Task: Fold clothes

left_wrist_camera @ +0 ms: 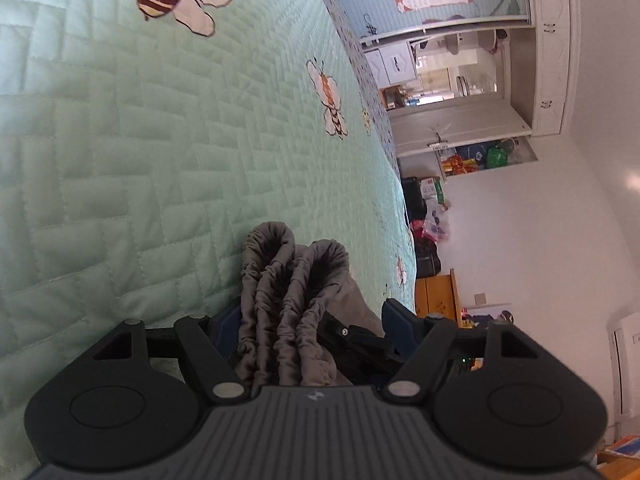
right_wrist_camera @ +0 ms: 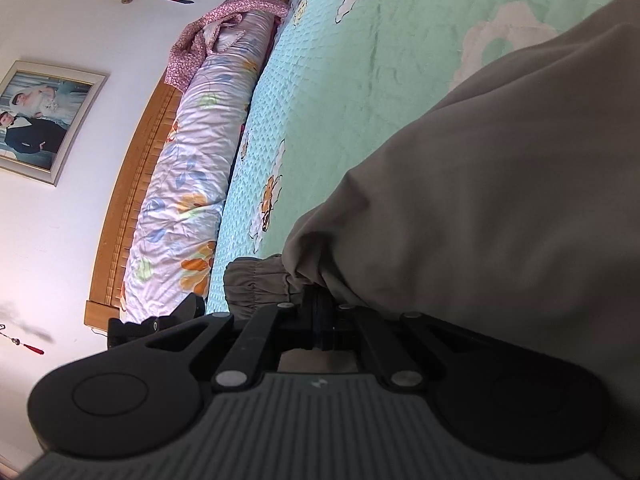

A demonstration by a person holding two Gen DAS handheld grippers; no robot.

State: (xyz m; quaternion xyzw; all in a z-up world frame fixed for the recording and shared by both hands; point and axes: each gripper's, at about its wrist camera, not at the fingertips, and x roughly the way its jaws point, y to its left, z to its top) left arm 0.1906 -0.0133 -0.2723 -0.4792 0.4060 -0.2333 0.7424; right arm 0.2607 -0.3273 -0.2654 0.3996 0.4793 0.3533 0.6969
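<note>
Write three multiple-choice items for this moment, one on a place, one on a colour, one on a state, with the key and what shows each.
1. Where is the grey garment in the left wrist view?
A. On a hanger
B. Bunched between the left tool's fingers, over the bed
C. In a drawer

2. What colour is the quilted bedspread?
A. Mint green
B. Red
C. Black

3. What is the right tool doing?
A. Open, clear of any cloth
B. Resting on the floor
C. Shut on grey fabric

Key: B, the gathered elastic folds sit between the fingers with the bedspread behind; A, pale green quilting with bee patches; C, the fingers are pressed together where the fabric pinches in.
</note>
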